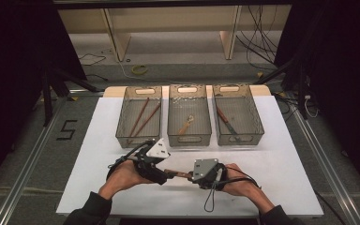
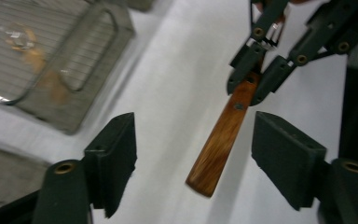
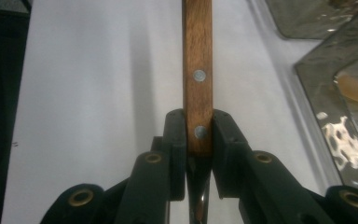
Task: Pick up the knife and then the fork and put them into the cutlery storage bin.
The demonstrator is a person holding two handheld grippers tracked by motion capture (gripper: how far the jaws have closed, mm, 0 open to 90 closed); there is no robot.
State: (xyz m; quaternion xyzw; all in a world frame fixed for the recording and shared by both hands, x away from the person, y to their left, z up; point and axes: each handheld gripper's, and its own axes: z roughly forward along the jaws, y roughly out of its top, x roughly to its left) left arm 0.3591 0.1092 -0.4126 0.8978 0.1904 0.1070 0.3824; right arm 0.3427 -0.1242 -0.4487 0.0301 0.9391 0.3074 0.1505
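Right gripper view shows my right gripper (image 3: 199, 140) clamped on the stiff, light-looking wooden handle (image 3: 197, 56), whose free end, between my spread left gripper (image 2: 193, 154) jaws, I would grip.

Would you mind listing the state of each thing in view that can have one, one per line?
Left gripper: open, jaws either side of the handle's free end, not touching it.
Right gripper: shut on the wooden handle.
Wooden-handled utensil: held off the table.
Left basket: holds two long sticks.
Middle basket: holds one small utensil.
Right basket: holds one utensil.
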